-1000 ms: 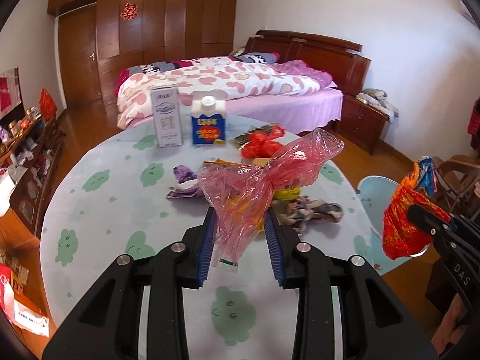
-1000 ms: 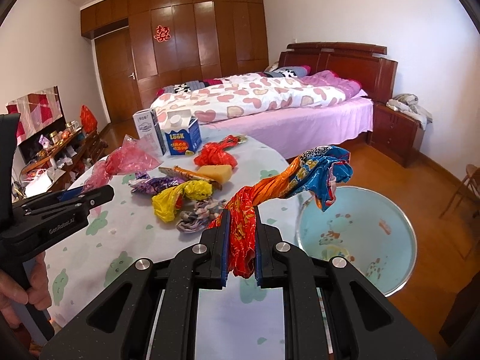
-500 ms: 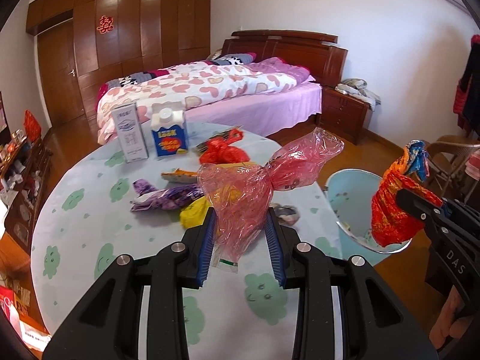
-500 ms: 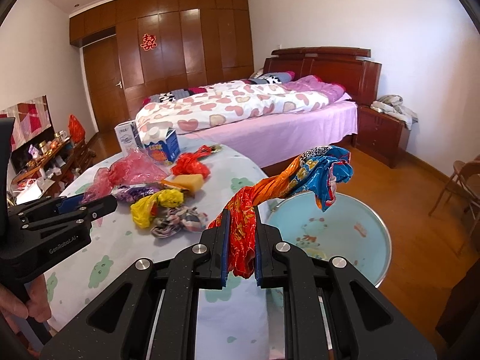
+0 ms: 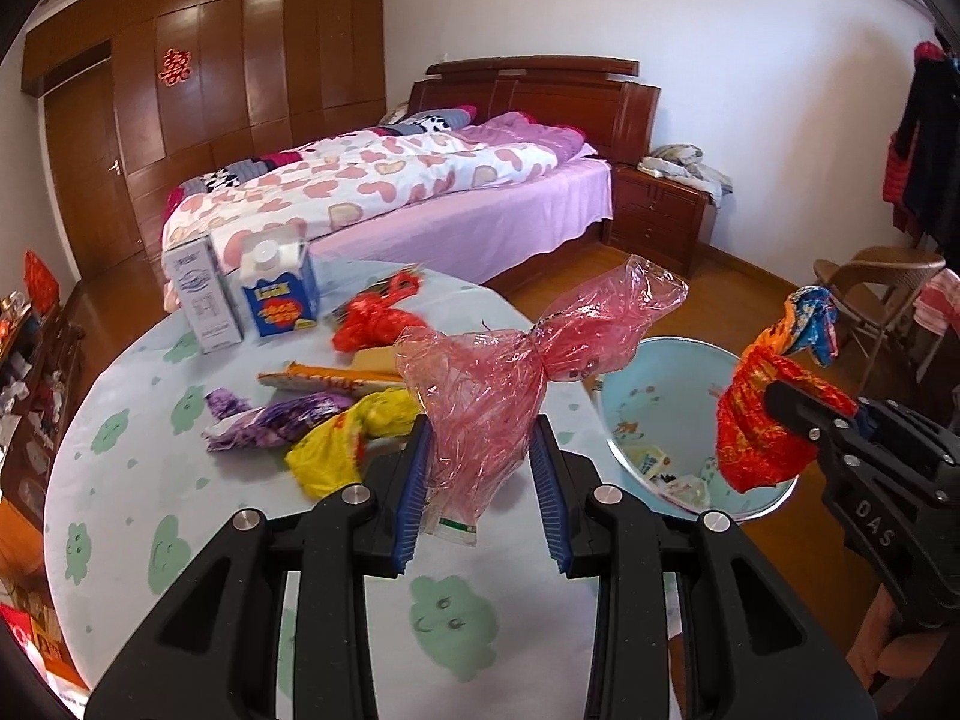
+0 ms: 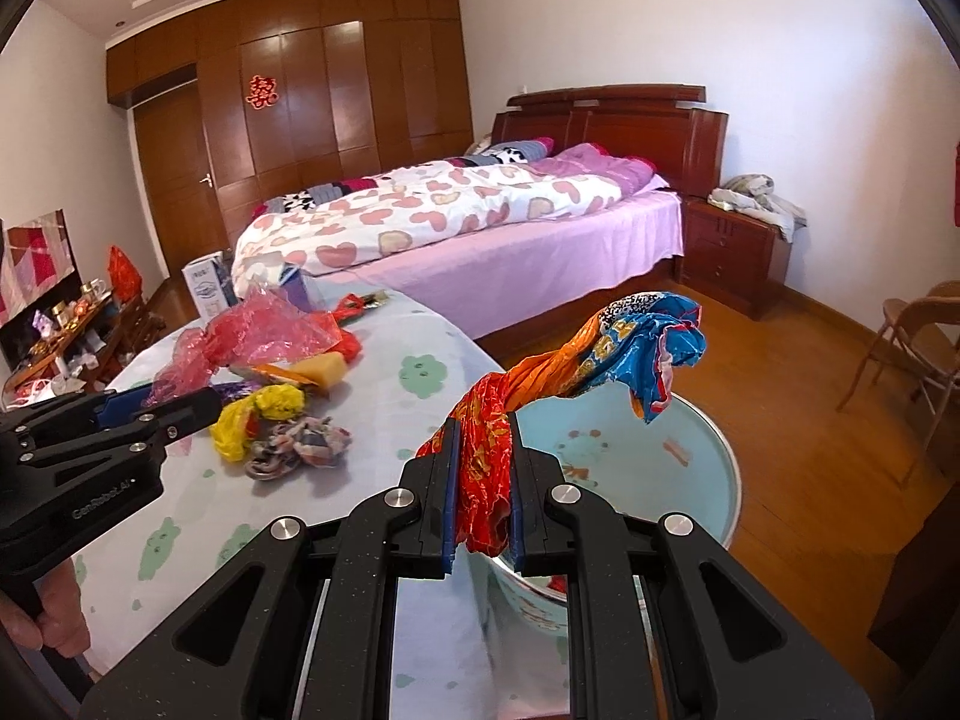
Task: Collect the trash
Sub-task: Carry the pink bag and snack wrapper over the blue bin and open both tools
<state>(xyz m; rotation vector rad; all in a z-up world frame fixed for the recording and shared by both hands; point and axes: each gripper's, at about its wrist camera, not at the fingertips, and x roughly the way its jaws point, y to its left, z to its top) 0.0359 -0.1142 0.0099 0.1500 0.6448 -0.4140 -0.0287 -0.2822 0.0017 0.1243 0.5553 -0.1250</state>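
A bedroom with a pink-quilted bed point(image 5: 384, 180) and a round table point(image 5: 150, 480) under a pale cloth printed with green clouds, litter strewn across it. The left gripper point(image 5: 480, 480) is clamped on a crumpled pink plastic bag point(image 5: 498, 396), its jaws a little apart around the wad, the bag's twisted neck trailing up and to the right. The right gripper point(image 6: 483, 492) is pressed nearly closed on a twisted red-and-blue wrapper point(image 6: 576, 372), whose long axis runs up and away toward its blue end. A light blue bin point(image 6: 708, 480) stands on the floor just beside the table's edge (scraps already lie inside). The wrapper hangs over the bin's near rim, so the right hand is the nearer of the two; the pink bag sits above the table's edge, with the bin to its right and lower. A yellow bag point(image 5: 336, 450), a purple wrapper point(image 5: 270, 426), a red bag point(image 5: 372, 324) and two cartons point(image 5: 240, 294) remain on the table.
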